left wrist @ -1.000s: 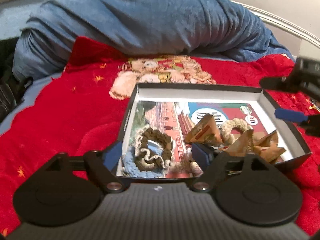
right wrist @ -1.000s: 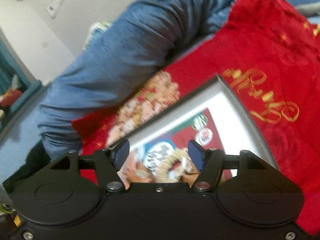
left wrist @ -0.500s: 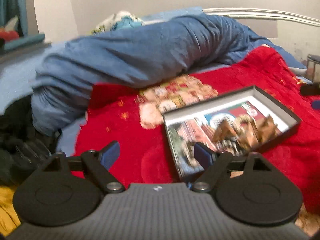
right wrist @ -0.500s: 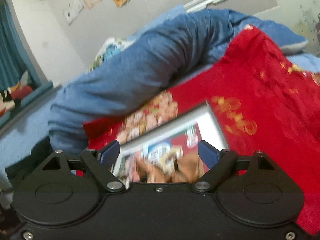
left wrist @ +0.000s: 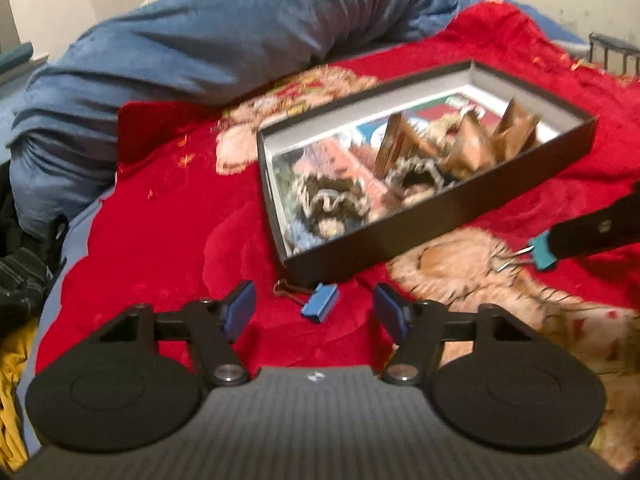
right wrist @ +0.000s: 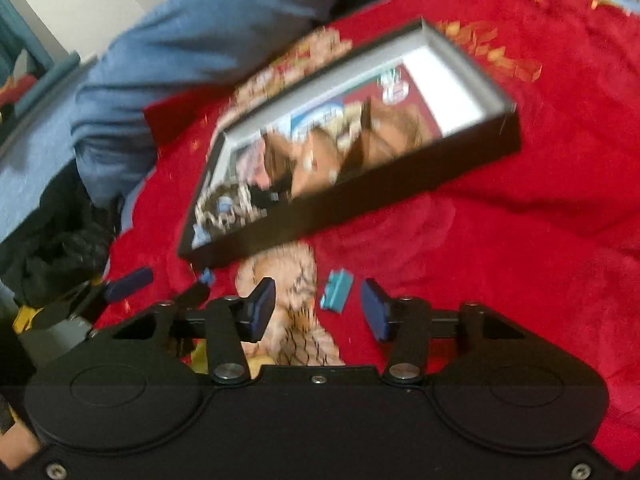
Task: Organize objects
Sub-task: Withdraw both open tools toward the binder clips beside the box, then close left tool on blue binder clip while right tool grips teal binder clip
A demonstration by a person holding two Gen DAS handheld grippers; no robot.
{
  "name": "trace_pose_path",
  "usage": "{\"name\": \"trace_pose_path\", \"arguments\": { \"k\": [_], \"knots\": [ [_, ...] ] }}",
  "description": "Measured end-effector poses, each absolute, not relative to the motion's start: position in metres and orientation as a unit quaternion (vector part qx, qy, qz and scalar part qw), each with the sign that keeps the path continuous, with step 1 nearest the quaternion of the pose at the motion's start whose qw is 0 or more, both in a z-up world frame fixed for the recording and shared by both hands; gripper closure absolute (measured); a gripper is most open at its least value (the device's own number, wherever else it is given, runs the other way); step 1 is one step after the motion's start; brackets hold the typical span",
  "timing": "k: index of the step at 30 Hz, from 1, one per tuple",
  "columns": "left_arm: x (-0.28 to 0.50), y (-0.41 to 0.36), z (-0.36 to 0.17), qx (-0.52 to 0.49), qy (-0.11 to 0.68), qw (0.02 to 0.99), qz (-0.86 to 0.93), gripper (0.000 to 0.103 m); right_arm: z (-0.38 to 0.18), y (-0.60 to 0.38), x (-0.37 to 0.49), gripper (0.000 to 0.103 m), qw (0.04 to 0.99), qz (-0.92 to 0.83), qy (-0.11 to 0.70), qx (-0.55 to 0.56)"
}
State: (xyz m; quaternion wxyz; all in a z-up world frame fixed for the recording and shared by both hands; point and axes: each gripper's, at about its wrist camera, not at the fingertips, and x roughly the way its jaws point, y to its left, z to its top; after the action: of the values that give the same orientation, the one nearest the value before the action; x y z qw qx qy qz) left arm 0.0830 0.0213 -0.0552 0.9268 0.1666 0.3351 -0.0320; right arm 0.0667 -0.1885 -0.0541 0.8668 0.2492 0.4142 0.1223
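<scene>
Left wrist: teal clip's (left wrist: 541,249) wire handles visible.

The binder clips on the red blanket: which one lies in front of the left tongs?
The dark blue binder clip, just below the box's near corner. The teal binder clip lies before the right tongs.

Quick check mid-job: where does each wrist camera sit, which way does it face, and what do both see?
Left wrist: on the left gripper, looking down at a blue clip before the box; the right gripper's finger enters at right.
Right wrist: on the right gripper, looking down at a teal clip; the left gripper shows at left.
Shared: box, red blanket, both clips.
</scene>
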Motion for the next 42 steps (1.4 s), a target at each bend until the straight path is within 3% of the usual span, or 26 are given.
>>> {"name": "trace_pose_path", "arguments": {
  "k": [5,7,10,13,19,25,42],
  "knots": [
    [0.092,0.024,-0.069,0.165,0.341,0.925,-0.019,0.034,-0.061,-0.185,0.076,0.058,0.860,0.120,0.421,0.264],
    [0.096,0.026,-0.073,0.155,0.347,0.925,-0.016,0.052,-0.064,-0.181,0.080,0.060,0.856,0.123,0.424,0.268],
    [0.098,0.023,-0.074,0.153,0.355,0.922,-0.017,0.070,-0.070,-0.167,0.085,0.062,0.863,0.097,0.430,0.246],
    [0.097,0.018,-0.074,0.159,0.355,0.921,-0.007,0.071,-0.068,-0.156,0.085,0.065,0.873,0.089,0.429,0.213],
    [0.095,0.017,-0.073,0.150,0.357,0.922,0.002,0.073,-0.073,-0.159,0.089,0.086,0.863,0.085,0.442,0.230],
    [0.094,0.014,-0.073,0.151,0.359,0.921,0.013,0.073,-0.075,-0.167,0.093,0.092,0.854,0.085,0.447,0.254],
    [0.096,0.018,-0.070,0.122,0.365,0.923,0.021,0.073,-0.070,-0.169,0.092,0.092,0.853,0.099,0.439,0.266]
  ]
}}
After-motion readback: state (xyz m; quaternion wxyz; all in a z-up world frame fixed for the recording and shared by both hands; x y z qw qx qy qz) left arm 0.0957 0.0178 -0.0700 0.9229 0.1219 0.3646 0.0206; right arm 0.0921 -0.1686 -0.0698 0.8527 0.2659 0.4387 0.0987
